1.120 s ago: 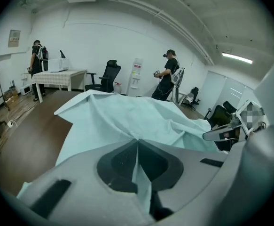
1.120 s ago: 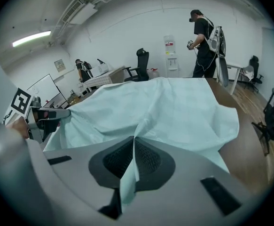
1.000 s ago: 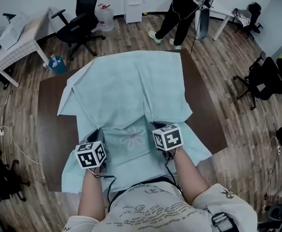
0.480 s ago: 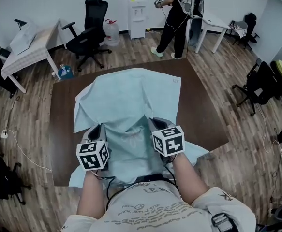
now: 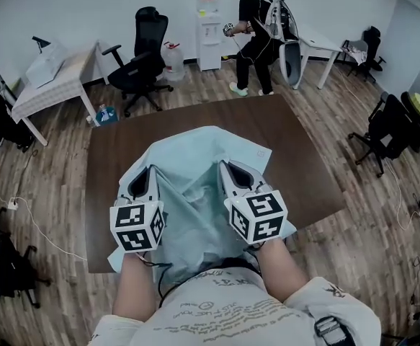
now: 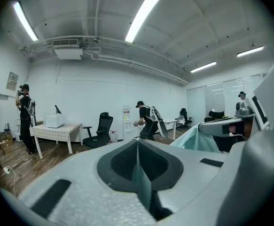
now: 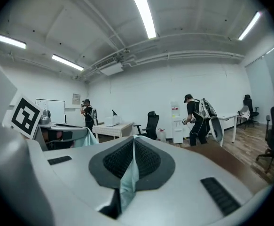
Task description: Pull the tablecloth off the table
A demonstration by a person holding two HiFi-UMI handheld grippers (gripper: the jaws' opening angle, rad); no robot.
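No wording can be read anywhere; the scrawled dark print on the person's pale grey shirt (image 5: 224, 314) is illegible; the white cube with black square markers at left (image 5: 136, 227) and its twin at right (image 5: 257, 216) show patterns, not letters; the small framed wall notice (image 7: 76, 98) is too small to read

tablecloth (image 5: 195, 189): thin pale-teal cloth, matt, softly creased | counter (image 5: 296, 157): dark brown, smooth, matt (likely wood or laminate) | floor (image 5: 339, 99): wood planks, faint sheen | left hand-held gripper (image 6: 137, 145), right hand-held gripper (image 7: 133, 140): pale grey plastic shells, matt, finely grained | pads (image 7: 146, 164): dark, ribbed, rubbery-looking
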